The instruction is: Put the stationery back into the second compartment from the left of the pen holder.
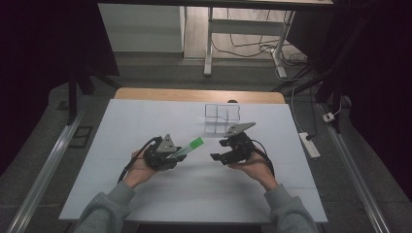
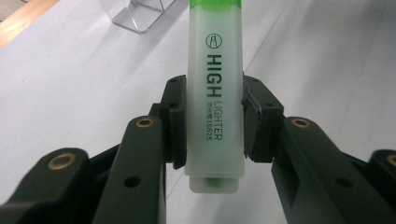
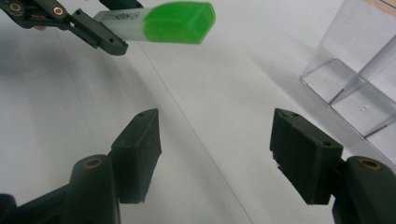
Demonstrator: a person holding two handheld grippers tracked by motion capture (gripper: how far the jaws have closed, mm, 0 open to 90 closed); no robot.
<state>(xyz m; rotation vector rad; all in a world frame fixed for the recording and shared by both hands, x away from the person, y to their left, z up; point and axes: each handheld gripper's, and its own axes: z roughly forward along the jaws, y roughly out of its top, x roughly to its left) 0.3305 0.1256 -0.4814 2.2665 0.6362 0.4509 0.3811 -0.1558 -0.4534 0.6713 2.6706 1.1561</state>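
Partly hidden: highlighter (image 2: 214, 100) barrel between left tongs (image 2: 212, 121) pads, cap cropped.

table (image 1: 145, 121): white top | organizer (image 1: 222, 118): clear, compartmented (far side) | power strip (image 1: 309, 144): on floor

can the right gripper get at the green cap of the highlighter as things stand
Probably yes. The right gripper is open and empty, and the green cap of the white highlighter juts free beyond the left gripper, with bare table between.
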